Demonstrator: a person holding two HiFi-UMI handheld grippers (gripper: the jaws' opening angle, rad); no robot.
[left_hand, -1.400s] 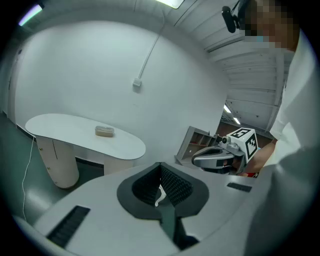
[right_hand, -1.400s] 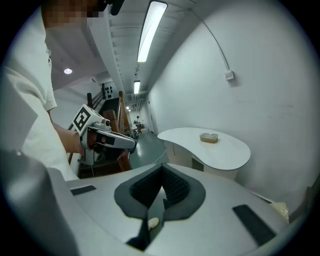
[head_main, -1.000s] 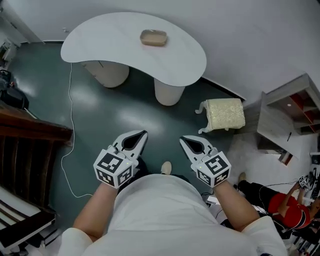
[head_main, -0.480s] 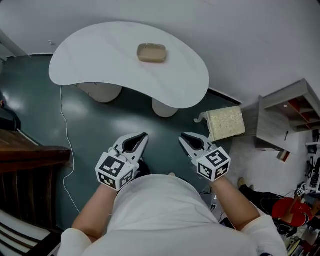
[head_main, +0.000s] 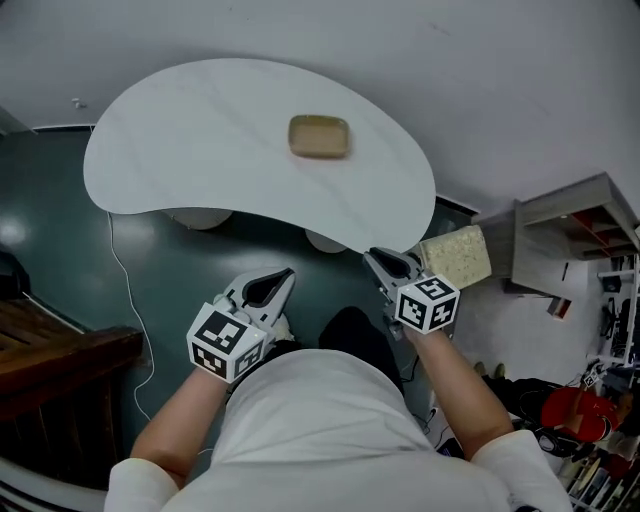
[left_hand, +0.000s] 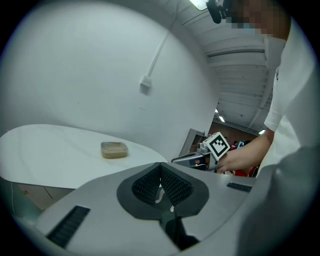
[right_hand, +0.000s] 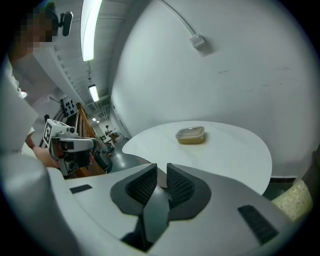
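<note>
Lying upper centre on the table (head_main: 180, 160), a shallow tan container (head_main: 319, 137) looks light, rigid, slick; grip its long rims. Left tongs (head_main: 283, 274) together, right tongs (head_main: 374, 257) slightly apart.

No legible text — only square markers on the gripper cubes (head_main: 222, 342).

White short-sleeved shirt (head_main: 320, 420), pale grey left hand-held gripper (head_main: 283, 274) and right hand-held gripper (head_main: 373, 257), black ribbed pads (left_hand: 175, 186), black-and-white marker cubes (head_main: 222, 340).

Straw-coloured block (head_main: 455, 256) beside a grey shelf unit (head_main: 566, 232); white cable (head_main: 122, 285) on green floor (head_main: 50, 250).
</note>
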